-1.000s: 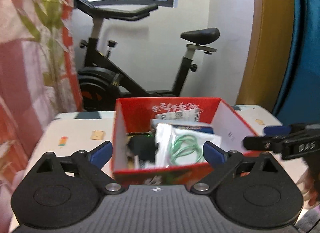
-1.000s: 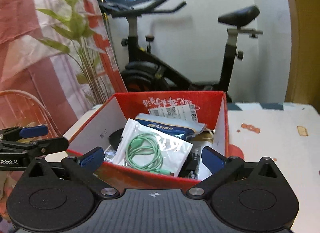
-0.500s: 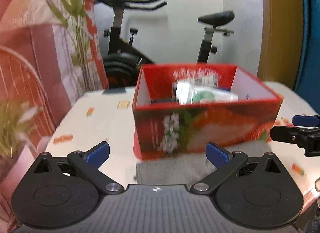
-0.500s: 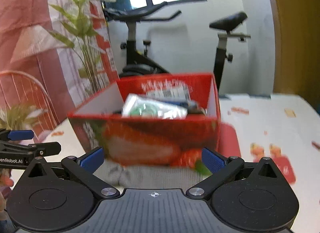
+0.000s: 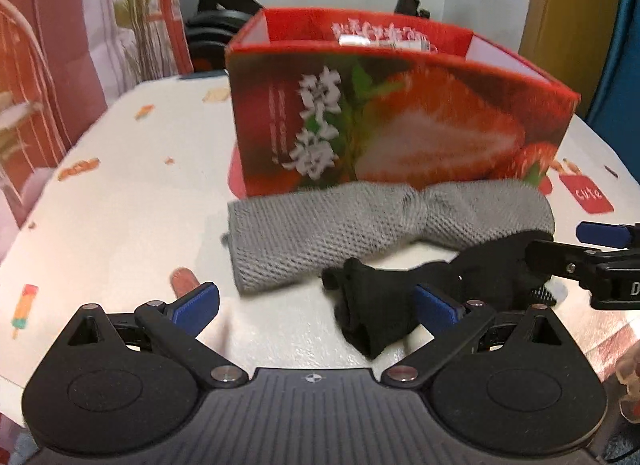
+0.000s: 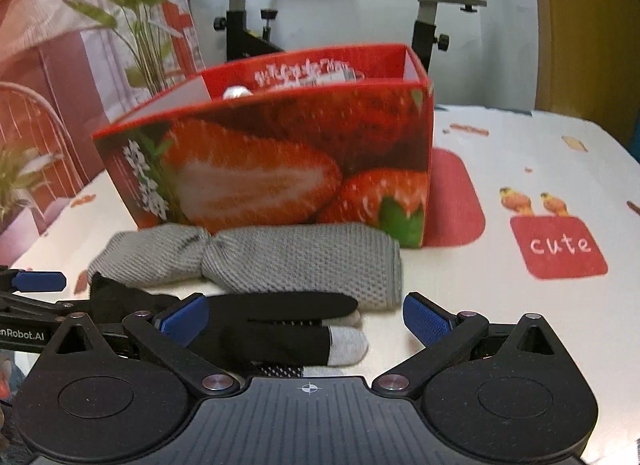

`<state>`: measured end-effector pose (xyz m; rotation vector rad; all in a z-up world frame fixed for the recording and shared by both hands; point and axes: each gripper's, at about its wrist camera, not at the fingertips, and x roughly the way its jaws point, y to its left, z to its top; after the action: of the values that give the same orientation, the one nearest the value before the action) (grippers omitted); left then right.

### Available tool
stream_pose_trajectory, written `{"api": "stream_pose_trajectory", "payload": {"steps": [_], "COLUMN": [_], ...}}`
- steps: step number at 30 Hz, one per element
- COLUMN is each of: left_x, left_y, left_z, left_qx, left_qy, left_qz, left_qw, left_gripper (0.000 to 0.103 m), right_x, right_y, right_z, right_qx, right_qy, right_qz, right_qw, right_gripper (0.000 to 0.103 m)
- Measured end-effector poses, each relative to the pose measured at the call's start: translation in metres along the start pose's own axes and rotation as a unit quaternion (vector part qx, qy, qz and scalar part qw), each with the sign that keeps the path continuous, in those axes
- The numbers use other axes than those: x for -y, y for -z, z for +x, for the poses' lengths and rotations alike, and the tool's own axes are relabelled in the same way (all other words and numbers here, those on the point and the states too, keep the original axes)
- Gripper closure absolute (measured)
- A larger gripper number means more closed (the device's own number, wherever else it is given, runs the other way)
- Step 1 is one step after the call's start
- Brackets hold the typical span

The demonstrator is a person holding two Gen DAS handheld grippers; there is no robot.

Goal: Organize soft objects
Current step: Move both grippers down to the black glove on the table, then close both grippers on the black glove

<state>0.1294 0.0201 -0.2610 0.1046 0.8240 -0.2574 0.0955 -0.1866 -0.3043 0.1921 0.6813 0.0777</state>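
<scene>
Now that both claws dropped, socks (image 5: 400, 301) replace box (image 5: 392, 121) contents.

I am looking into a home: an exercise bike (image 6: 256, 13) stands at 12 o'clock, a leafy houseplant (image 6: 132, 17) and red patterned curtain (image 5: 72, 25) at 10 o'clock, and the bench (image 6: 520, 169) wears a cartoon-printed cloth.
</scene>
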Motion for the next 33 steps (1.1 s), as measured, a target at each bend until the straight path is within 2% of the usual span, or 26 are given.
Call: {"api": "stream_pose_trajectory", "payload": {"steps": [5, 8, 15, 24, 31, 33], "left_x": [-0.004, -0.006, -0.008, -0.008, -0.011, -0.012], "left_y": [0.003, 0.006, 0.009, 0.012, 0.009, 0.009], "left_z": [0.01, 0.018, 0.019, 0.018, 0.019, 0.018], "left_qx": [-0.012, -0.032, -0.034, -0.032, -0.035, -0.033], "left_qy": [0.007, 0.013, 0.018, 0.019, 0.03, 0.039], "left_qz": [-0.008, -0.014, -0.018, -0.014, -0.023, -0.031], "left_qw": [0.9999, 0.9993, 0.9991, 0.9992, 0.9986, 0.9982], "left_gripper": [0.0, 0.0, 0.0, 0.0, 0.0, 0.003], "right_x": [0.002, 0.002, -0.005, -0.005, -0.007, -0.007], "right_y": [0.006, 0.01, 0.014, 0.012, 0.013, 0.014], "right_z": [0.016, 0.023, 0.027, 0.028, 0.028, 0.028], "right_qx": [-0.03, -0.046, -0.04, -0.046, -0.054, -0.056], "right_qy": [0.008, 0.007, 0.015, 0.018, 0.018, 0.018], "right_qz": [-0.004, -0.008, -0.036, -0.039, -0.053, -0.054], "right_qw": [1.0, 0.999, 0.998, 0.998, 0.997, 0.997], "right_gripper": [0.0, 0.0, 0.0, 0.0, 0.0, 0.0]}}
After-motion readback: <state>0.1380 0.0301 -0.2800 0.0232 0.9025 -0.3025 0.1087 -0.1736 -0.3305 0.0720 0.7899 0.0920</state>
